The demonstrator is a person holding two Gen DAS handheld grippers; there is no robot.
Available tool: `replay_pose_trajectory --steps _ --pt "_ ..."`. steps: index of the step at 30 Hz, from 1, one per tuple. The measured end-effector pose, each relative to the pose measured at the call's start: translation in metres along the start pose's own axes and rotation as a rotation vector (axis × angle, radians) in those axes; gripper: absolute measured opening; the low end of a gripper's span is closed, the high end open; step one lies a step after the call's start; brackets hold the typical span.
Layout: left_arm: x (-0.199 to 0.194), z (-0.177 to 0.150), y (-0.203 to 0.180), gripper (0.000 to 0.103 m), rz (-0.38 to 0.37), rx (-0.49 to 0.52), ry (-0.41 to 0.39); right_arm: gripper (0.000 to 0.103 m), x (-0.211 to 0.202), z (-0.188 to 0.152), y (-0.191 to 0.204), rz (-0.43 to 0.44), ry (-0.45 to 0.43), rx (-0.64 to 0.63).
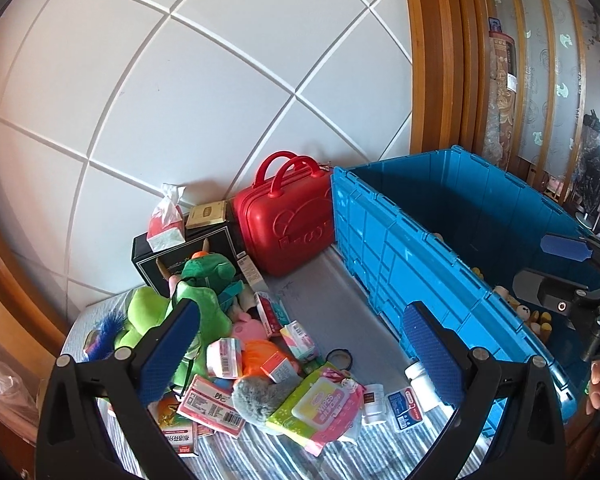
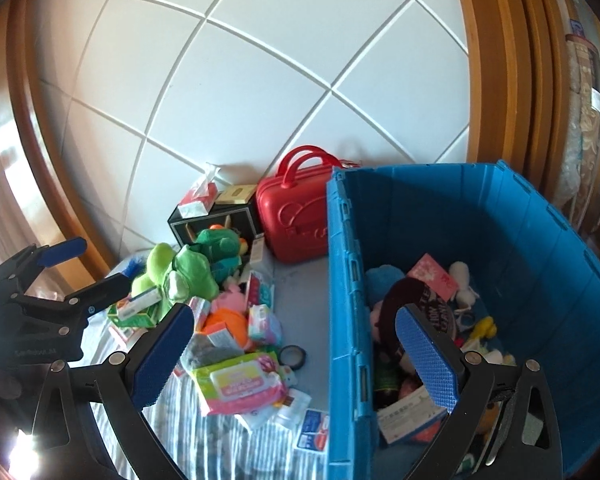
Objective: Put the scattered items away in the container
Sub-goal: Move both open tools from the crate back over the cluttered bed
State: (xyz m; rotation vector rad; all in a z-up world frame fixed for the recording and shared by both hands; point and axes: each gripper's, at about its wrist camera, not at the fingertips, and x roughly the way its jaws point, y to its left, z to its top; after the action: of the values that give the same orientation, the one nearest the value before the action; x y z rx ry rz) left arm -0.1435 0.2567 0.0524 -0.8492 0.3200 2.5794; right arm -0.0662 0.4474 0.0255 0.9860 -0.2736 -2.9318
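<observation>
Both grippers' fingers (image 1: 432, 356) (image 2: 428, 360) apart, empty

Support surface: grey top (image 1: 332, 292) against the white panelled wall, near part covered by a blue-and-white striped cloth (image 1: 256, 452). Directly on it: large blue plastic crate (image 1: 384, 256), red hard-shell mini suitcase (image 1: 288, 224), black rectangular box (image 1: 188, 256), roll of tape (image 1: 339, 358), green-and-pink wipes pack (image 1: 320, 404), white pill bottle (image 1: 373, 398).

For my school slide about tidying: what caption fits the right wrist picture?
Open right gripper hovers over the big blue plastic bin, half full of toys, beside a scattered pile on striped cloth.
</observation>
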Motion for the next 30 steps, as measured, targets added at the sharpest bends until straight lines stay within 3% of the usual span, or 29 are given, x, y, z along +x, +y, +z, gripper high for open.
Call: replay_pose_trajectory --steps 15,30 --pt "0.002 -0.069 0.074 0.103 0.045 -0.056 0.114 0.102 0.026 -0.043 0.059 0.023 0.083 -0.012" --pt "0.044 -0.171 0.125 0.103 0.070 -0.131 0.296 0.102 0.101 -0.118 0.096 0.041 0.283 -0.089"
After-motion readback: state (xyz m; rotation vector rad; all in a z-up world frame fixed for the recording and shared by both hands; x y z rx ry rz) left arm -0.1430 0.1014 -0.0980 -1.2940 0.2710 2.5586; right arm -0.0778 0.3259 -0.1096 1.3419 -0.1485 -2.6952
